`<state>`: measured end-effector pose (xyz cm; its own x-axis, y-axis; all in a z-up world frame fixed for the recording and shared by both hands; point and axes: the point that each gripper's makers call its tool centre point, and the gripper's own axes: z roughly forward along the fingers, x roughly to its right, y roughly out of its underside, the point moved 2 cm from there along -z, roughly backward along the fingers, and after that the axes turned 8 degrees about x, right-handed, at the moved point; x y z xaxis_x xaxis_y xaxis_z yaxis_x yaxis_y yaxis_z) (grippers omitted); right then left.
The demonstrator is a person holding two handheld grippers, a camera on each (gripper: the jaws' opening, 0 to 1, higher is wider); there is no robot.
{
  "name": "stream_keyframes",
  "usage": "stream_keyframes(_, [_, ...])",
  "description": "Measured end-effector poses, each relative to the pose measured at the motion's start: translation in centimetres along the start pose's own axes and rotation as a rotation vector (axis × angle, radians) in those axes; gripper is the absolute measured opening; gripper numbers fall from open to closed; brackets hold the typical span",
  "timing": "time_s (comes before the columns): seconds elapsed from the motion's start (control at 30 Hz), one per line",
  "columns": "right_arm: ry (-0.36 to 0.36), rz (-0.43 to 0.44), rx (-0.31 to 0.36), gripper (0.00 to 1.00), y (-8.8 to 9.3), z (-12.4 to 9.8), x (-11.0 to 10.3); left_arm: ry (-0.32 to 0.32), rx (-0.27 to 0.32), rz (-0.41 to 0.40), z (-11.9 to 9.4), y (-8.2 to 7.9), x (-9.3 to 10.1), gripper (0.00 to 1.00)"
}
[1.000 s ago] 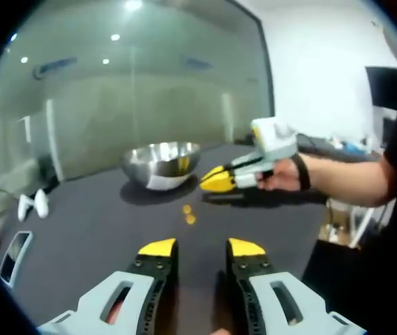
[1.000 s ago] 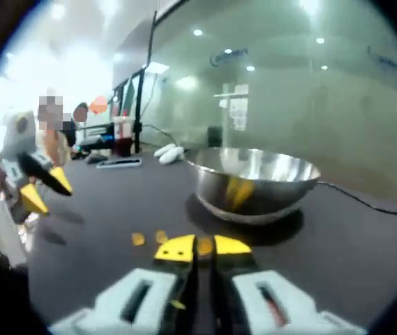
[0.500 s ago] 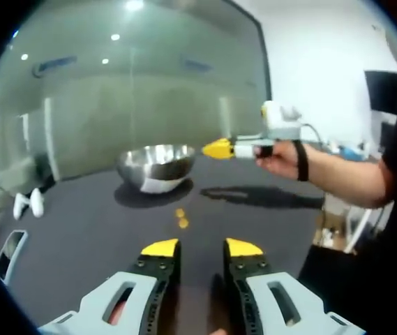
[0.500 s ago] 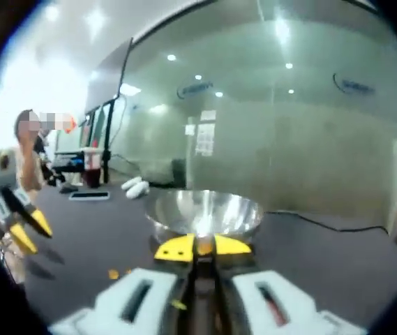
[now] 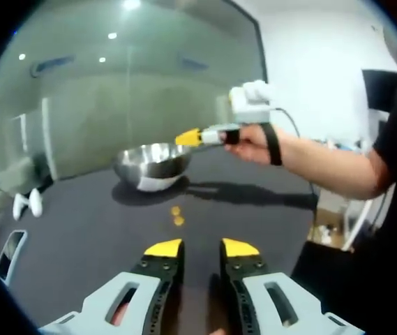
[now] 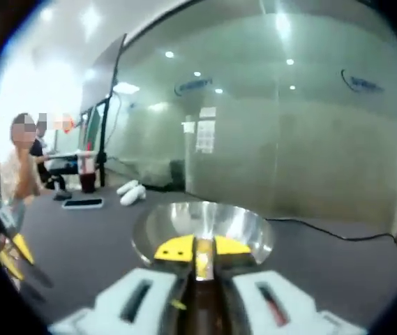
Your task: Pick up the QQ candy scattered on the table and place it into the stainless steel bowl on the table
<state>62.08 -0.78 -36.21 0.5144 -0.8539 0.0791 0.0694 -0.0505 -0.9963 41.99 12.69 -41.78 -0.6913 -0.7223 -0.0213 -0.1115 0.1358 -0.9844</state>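
Right claw (image 6: 195,247) clamped on candy (image 6: 202,250), poised over bowl (image 6: 247,230). Judgement: part jaws once centred over bowl, no fling (rim close). Left claw (image 5: 201,248) apart, idle; two candies (image 5: 177,216) ahead on tabletop (image 5: 86,223).

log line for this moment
right gripper shut on candy, over bowl | left gripper open, idle | two candies on table

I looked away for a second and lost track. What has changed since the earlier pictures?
The right gripper, shut on a QQ candy, rose from the table and travelled to above the stainless steel bowl; it has not let go. The left gripper stayed open and low, and two candies stayed on the table.
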Motion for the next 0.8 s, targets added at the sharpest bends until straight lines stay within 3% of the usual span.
stream_keyframes(0.2, [0.000,-0.018,-0.012,0.12,0.5,0.8,0.0,0.014,0.016,-0.029,-0.1,-0.3,0.3,0.20])
stream_keyframes(0.3, [0.027,0.046,0.003,0.18,0.5,0.7,0.8,0.019,0.016,-0.021,-0.1,-0.4,0.4,0.20])
stream_keyframes(0.63, [0.032,0.054,0.008,0.18,0.3,-0.1,1.1,0.019,0.000,-0.020,0.3,0.0,0.2,0.20])
stream_keyframes(0.8, [0.004,0.116,0.017,0.18,-0.2,-1.1,0.4,0.021,0.002,-0.023,0.4,0.0,0.2,0.20])
